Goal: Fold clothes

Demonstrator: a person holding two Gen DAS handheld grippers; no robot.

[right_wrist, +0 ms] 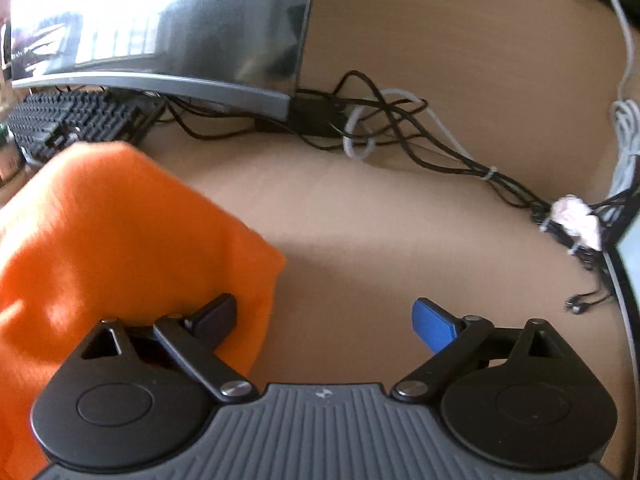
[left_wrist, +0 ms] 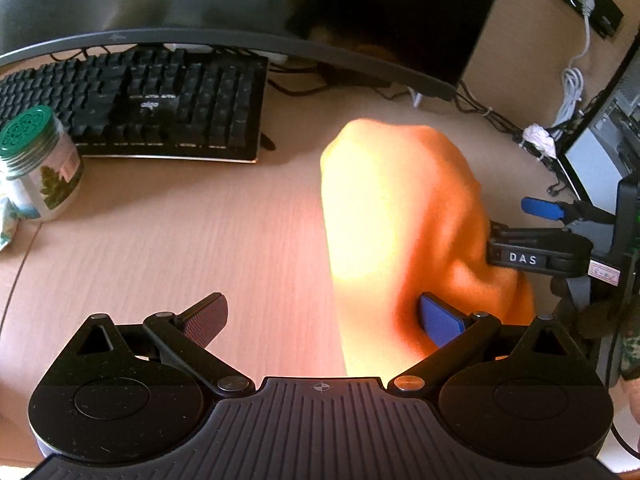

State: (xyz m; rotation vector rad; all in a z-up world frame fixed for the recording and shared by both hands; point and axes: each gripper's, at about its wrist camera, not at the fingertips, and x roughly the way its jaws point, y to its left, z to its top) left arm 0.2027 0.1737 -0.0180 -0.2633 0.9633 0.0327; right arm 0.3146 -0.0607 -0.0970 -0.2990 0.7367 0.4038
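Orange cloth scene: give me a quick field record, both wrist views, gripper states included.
garment: orange cloth, bunched on the desk, blurred
left gripper: open, blue pad against the cloth
right gripper: open, dark pad at the cloth edge
behind: keyboard, monitor
left side: green-lidded jar
right side: cable tangle
fold status: cannot tell
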